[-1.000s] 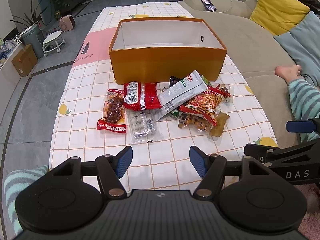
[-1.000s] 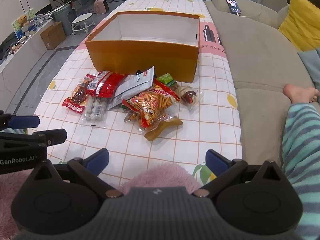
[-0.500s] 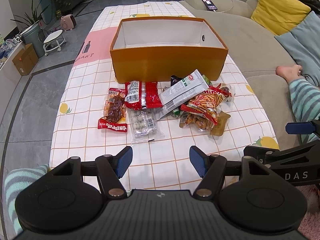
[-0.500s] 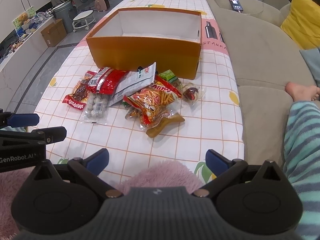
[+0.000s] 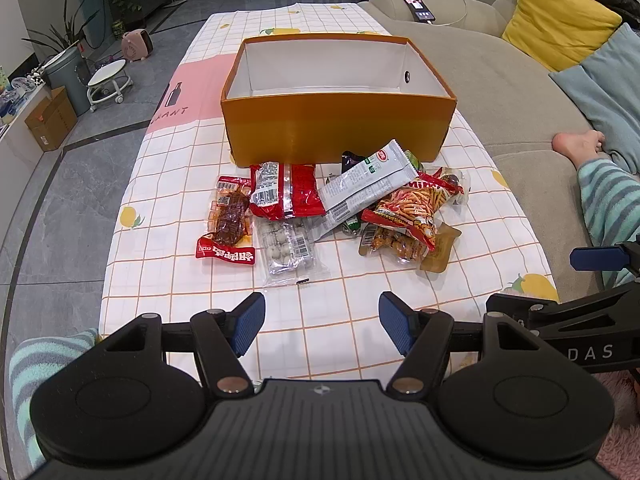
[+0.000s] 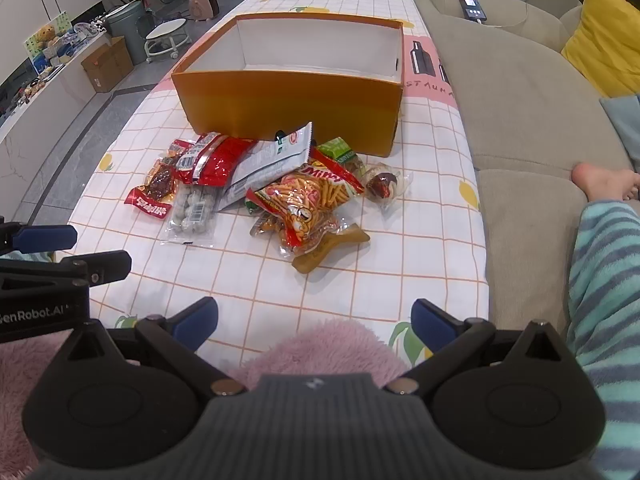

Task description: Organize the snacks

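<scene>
Checked cloth covers the surface point(image 5: 168, 280) beside a beige sofa point(image 5: 500, 92). Snack packets point(image 5: 332, 212) lie heaped just in front of an empty orange box point(image 5: 336, 128). Both the left tool point(image 5: 321, 320) and right tool point(image 6: 314, 320) hover near, fingers apart, holding nothing.

Beige sofa point(image 5: 500, 92), grey tile floor point(image 5: 60, 200)

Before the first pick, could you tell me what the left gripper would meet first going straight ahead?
Probably bare tablecloth, then the clear pack of pale balls; the open left gripper holds nothing.
</scene>
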